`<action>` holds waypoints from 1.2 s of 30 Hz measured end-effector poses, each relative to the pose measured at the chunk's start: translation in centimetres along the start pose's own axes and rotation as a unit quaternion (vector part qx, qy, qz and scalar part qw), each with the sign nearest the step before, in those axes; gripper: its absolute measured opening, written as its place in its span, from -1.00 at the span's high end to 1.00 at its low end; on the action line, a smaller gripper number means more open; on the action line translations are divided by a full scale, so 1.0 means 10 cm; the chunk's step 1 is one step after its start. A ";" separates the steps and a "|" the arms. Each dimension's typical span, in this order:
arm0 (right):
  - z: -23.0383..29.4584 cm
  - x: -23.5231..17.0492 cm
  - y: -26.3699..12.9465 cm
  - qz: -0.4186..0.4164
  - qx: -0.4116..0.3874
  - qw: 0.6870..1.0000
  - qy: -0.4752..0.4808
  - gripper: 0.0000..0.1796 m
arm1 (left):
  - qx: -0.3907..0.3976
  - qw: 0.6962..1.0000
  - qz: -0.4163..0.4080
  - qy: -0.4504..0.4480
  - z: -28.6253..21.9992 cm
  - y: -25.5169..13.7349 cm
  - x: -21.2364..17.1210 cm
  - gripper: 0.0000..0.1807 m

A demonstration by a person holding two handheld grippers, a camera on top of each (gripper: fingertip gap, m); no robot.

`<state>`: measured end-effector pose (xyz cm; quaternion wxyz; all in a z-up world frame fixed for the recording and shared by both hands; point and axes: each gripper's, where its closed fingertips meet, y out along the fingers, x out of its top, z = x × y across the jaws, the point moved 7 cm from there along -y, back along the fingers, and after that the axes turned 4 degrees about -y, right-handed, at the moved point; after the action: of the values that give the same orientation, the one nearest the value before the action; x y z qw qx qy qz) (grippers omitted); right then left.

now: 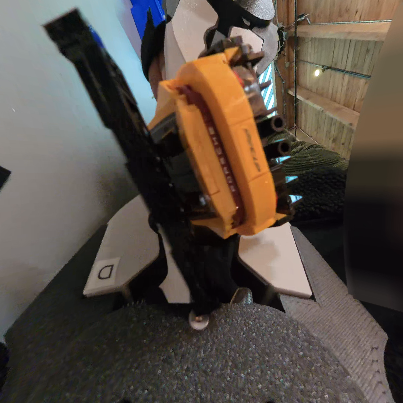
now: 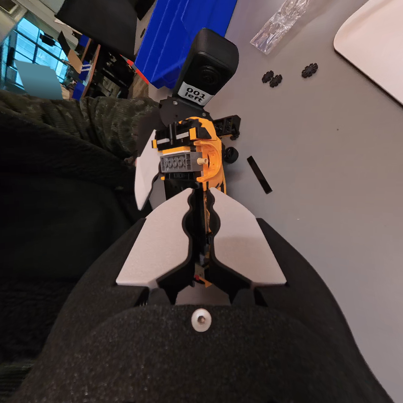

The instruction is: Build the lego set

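**Both tongs clamped on the half-built toy car**

In your right wrist view, going from left to right: a dark green sleeve (image 2: 72, 122) fills the left edge, then a blue bin (image 2: 174, 43) stands at the top. Just right of it your left gripper (image 2: 150, 174) comes in from above, its camera facing you, closed on the far end of the orange and black toy car (image 2: 196, 157). Your right gripper (image 2: 200, 192) has its white fingers (image 2: 161, 235) drawn narrow around the near end of the same car, so it hangs between both tools above the grey table (image 2: 327, 218). Further right on the table lie a black wheel (image 2: 231, 154), a flat black strip (image 2: 259, 174), three small black gears (image 2: 272, 79) and a clear plastic bag (image 2: 281, 24).

In your left wrist view the car (image 1: 220, 152) sits blurred and close between the fingers.
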<state>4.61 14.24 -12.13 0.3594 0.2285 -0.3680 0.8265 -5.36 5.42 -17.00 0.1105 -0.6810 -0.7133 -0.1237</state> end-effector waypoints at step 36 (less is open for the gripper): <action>0.45 -0.24 0.36 0.053 -0.303 0.929 -0.207 0.22 | -0.006 0.997 -0.066 0.026 0.00 -0.06 0.05 0.29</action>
<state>3.91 8.02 -12.50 0.2833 0.2543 -0.6789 0.6278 -5.97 5.88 -16.86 0.1162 -0.6297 -0.7529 -0.1523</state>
